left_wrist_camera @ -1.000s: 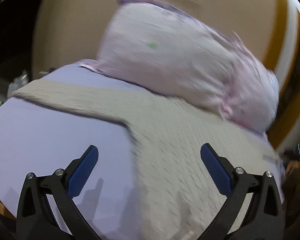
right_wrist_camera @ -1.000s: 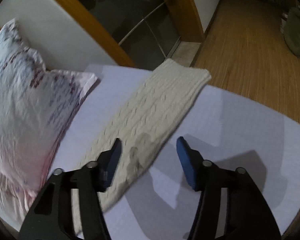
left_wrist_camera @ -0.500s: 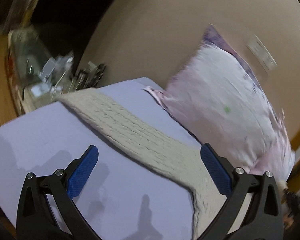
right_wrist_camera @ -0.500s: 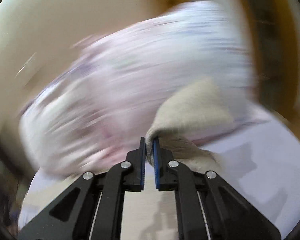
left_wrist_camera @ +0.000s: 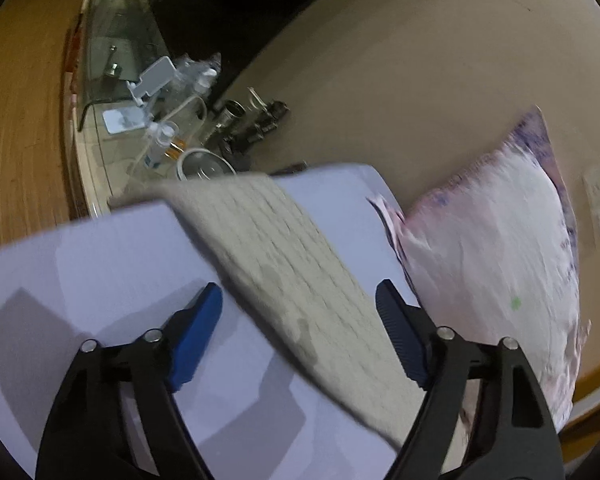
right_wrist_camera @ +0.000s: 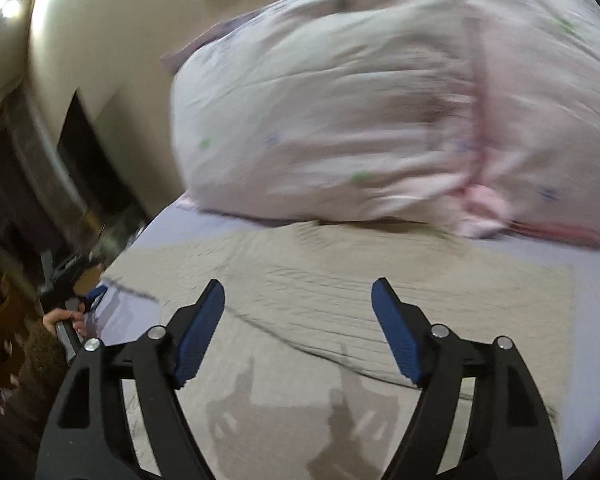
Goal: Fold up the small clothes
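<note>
On the lavender bed sheet (left_wrist_camera: 112, 248) a pink pillow (right_wrist_camera: 380, 112) leans against the wall, touching the beige knit garment (right_wrist_camera: 340, 280) spread flat before it. Both the left gripper (left_wrist_camera: 300, 316) and right gripper (right_wrist_camera: 298, 312) hover above, spread wide, empty.

Beige cable-knit sweater (right_wrist_camera: 340, 280), spread flat on lilac sheet. Sleeve (left_wrist_camera: 284, 248) stretched long toward far left edge. Partly folded over itself.
</note>
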Demonstrator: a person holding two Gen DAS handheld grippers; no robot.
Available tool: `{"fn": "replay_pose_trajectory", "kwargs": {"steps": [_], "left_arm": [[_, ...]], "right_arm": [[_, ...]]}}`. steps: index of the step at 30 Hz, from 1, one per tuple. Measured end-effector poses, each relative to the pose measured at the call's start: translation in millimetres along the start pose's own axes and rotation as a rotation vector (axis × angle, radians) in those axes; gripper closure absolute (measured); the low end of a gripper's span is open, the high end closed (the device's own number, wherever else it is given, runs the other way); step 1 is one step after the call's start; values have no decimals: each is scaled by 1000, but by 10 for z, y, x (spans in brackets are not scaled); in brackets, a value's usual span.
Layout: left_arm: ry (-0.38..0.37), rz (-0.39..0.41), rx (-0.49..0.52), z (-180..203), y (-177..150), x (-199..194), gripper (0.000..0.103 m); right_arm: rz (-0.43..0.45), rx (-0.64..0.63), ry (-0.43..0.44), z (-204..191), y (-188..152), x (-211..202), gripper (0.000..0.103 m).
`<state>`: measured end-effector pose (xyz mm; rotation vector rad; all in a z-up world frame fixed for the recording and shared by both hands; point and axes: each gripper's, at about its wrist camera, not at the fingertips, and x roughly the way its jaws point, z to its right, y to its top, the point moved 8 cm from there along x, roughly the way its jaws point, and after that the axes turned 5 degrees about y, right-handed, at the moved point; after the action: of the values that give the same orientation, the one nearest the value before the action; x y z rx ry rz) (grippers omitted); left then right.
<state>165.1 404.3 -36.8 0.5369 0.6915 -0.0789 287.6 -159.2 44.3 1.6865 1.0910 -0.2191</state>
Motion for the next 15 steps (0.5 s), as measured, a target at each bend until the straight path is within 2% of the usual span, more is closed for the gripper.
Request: {"fn": "replay_pose_trajectory", "kwargs": {"steps": [4,6,8,9,10,11,13,15], "left_arm": [[18,-6,-53,-65,198,129,31],[33,-17,-79,-105,284,198,44],[79,-42,-93,-155,327,272,84],[116,-45,-84,-148,338,289,93],[130,-34,-54,-63,346,270,94],[129,-13,-1,85,348,229,95],[99,47,234,759,207,77,96],[15,84,496,1583,-240,-89,96]], "right_arm": [[25,43,-37,229,-71,-290,26],[39,52,-47,325,-80,-363,25],[52,57,-41,368,-98,-416,24],[61,56,-44,396,-99,-454,24],[70,53,-50,404,-95,-488,24],[79,49,-57,422,-91,-520,24],[96,41,-72,459,-68,-582,24],[115,47,-79,504,-41,-620,24]]}}
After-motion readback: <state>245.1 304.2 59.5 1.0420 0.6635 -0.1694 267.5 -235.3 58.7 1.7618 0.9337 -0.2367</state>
